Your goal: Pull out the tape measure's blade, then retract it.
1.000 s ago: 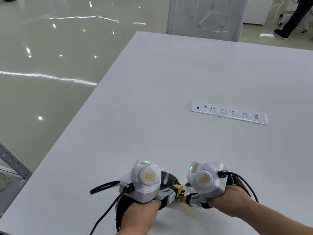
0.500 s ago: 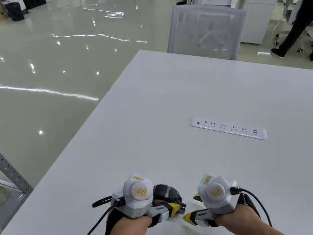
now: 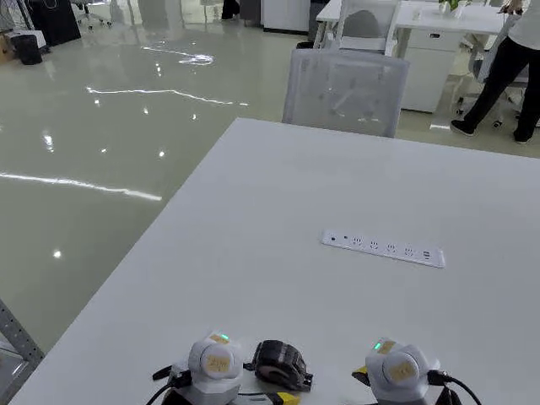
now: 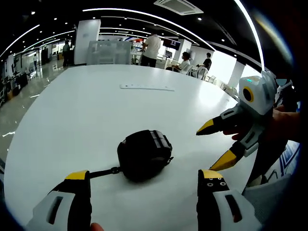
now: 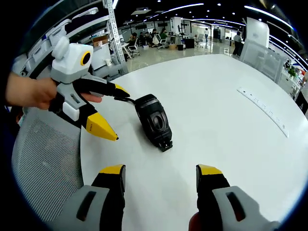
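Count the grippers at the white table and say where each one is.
2. The left gripper is open, left of the tape measure; the right gripper is open on its right.

1. White table [image 3: 278, 253], long white power strip [image 3: 382, 250] lying on it
2. Grey mesh office chair [image 3: 344, 91] at the table's far edge
3. Glossy pale floor [image 3: 110, 152], streaks of light reflected in it
4. White desk [image 3: 430, 38] and a standing person [image 3: 506, 51] beyond the chair
5. Dark ceiling [image 4: 120, 19] with curved light strips, open-plan office
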A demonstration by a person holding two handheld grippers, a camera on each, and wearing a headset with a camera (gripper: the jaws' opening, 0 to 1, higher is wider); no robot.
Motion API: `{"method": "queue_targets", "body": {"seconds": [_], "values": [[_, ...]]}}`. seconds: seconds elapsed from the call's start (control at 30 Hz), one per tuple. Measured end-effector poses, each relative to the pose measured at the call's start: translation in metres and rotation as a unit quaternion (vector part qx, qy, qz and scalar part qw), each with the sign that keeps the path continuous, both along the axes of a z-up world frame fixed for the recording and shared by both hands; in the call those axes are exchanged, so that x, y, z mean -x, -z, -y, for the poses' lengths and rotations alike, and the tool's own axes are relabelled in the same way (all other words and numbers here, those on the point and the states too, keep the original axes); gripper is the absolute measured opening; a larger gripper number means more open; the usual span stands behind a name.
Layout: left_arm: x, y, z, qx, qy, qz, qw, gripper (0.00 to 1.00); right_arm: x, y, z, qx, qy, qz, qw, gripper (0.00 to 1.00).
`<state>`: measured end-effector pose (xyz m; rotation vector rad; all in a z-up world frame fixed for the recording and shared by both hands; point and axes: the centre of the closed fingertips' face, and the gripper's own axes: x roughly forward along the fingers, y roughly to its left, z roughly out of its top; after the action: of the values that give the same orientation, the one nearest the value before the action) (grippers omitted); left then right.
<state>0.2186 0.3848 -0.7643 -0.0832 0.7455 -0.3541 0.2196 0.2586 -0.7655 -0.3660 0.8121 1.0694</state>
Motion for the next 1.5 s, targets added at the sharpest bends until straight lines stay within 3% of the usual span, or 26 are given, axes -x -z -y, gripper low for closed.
{"method": "queue_targets", "body": {"seconds": [0.57, 0.97, 1.5], "values": [[0.024, -0.022, -0.013, -0.012, 0.021, 0.015, 0.9996, 1.00, 0.020, -0.042, 0.038, -0.019, 0.067, 0.031, 0.9971, 0.76], [0.043, -0.037, -0.017, -0.013, 0.025, 0.028, 0.9992, 1.00, 0.041, -0.057, 0.059, -0.038, 0.111, 0.033, 0.9925, 0.85], [0.060, -0.052, -0.026, -0.021, 0.053, 0.045, 0.9974, 1.00, 0.069, -0.073, 0.081, -0.032, 0.142, 0.040, 0.9886, 0.97]]}}
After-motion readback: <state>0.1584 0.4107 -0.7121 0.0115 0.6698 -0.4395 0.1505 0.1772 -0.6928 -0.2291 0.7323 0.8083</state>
